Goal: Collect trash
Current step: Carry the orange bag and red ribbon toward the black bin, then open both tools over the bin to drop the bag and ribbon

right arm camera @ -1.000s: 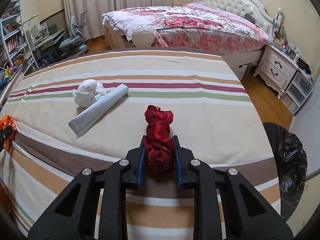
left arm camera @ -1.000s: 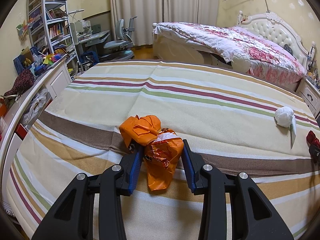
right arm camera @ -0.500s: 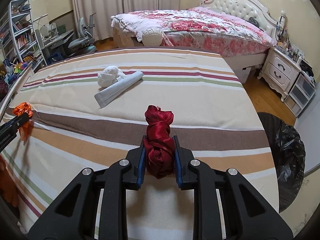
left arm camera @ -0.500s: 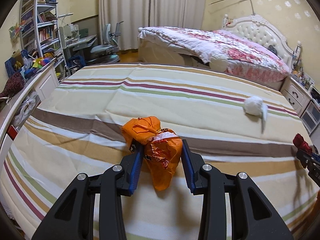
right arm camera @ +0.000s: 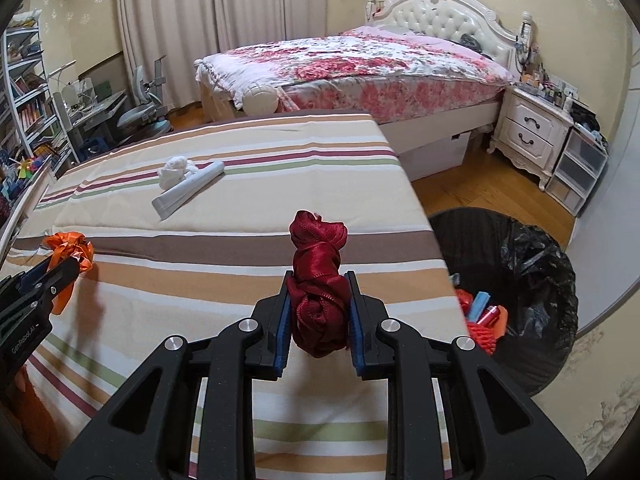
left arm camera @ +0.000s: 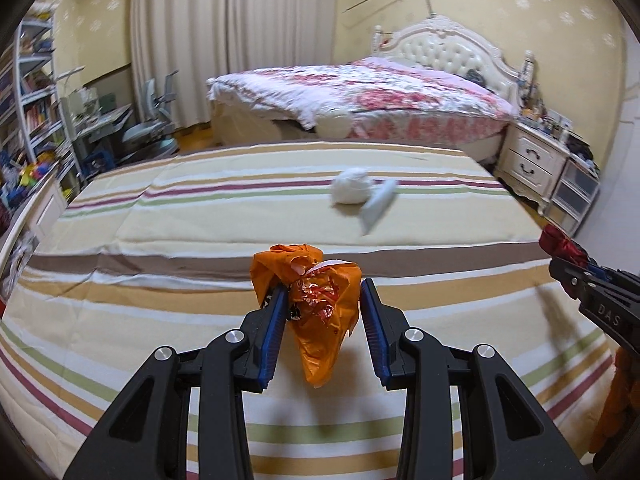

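Note:
My left gripper (left arm camera: 322, 300) is shut on a crumpled orange plastic bag (left arm camera: 316, 300), held above the striped bed cover (left arm camera: 160, 320). My right gripper (right arm camera: 318, 300) is shut on a knotted dark red ribbon bundle (right arm camera: 318, 284), near the bed's right edge. Each gripper shows in the other's view: the right gripper (left arm camera: 576, 264) with the red bundle at the far right, the left gripper (right arm camera: 64, 264) with the orange bag (right arm camera: 70, 246) at the far left. A black-lined trash bin (right arm camera: 520, 280) stands on the floor right of the bed, with red and blue scraps inside.
A white crumpled wad (right arm camera: 176, 170) and a grey rolled sheet (right arm camera: 188, 194) lie on the far part of the striped cover (right arm camera: 240, 216). Beyond are a flowered bed (right arm camera: 360, 64), a white nightstand (right arm camera: 528, 132), a desk with chair (right arm camera: 140, 108) and shelves (right arm camera: 24, 112) at left.
Both grippers have swung to the right with their loads still held. The trash bin has come nearer in the right wrist view, and the wad and roll now sit further left.

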A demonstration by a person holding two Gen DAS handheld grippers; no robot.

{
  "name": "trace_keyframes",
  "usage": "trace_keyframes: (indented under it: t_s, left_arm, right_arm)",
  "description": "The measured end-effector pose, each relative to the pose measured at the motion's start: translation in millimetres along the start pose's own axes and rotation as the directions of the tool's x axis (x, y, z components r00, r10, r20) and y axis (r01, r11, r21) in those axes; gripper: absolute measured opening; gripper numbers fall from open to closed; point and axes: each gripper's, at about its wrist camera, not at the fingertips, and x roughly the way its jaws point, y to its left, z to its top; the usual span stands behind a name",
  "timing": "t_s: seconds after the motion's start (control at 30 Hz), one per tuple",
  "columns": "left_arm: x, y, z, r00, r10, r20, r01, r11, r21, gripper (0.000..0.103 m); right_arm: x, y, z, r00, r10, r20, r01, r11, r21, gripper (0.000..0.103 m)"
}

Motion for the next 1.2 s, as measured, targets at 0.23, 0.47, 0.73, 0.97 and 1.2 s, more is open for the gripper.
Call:
trace_keyframes:
  t_s: [0.23, 0.47, 0.73, 0.97, 1.2]
  left_arm:
    - [4.5, -68.6, 10.7, 0.994, -0.105, 0.022, 0.102, 0.988, 0.112, 0.038]
    - [17.2, -125.5, 25.7, 0.981, -0.194, 0.026, 0.187, 0.967, 0.171, 0.038]
    - [31.4, -182.7, 40.1, 0.966, -0.255, 0.032, 0.241, 0.941, 0.239, 0.038]
    - [47.8, -216.4, 49.2, 0.961, -0.277, 0.018, 0.262, 0.924, 0.28, 0.038]
    - [58.9, -242.9, 57.0, 0.959, -0.282, 0.021, 0.26, 0.909, 0.325, 0.038]
  right_arm:
    - [-9.0, -55.6, -1.7, 0.992, -0.122, 0.025, 0.12, 0.99, 0.069, 0.023]
    - [-10.1, -100.2, -2.3, 0.975, -0.222, 0.029, 0.216, 0.968, 0.124, 0.023]
    - [-1.8, -134.4, -0.6, 0.962, -0.271, 0.021, 0.263, 0.948, 0.18, 0.023]
    - [10.5, -157.2, 2.5, 0.956, -0.293, 0.011, 0.283, 0.932, 0.227, 0.023]
    - [21.9, -173.9, 4.8, 0.95, -0.311, -0.003, 0.301, 0.918, 0.257, 0.024]
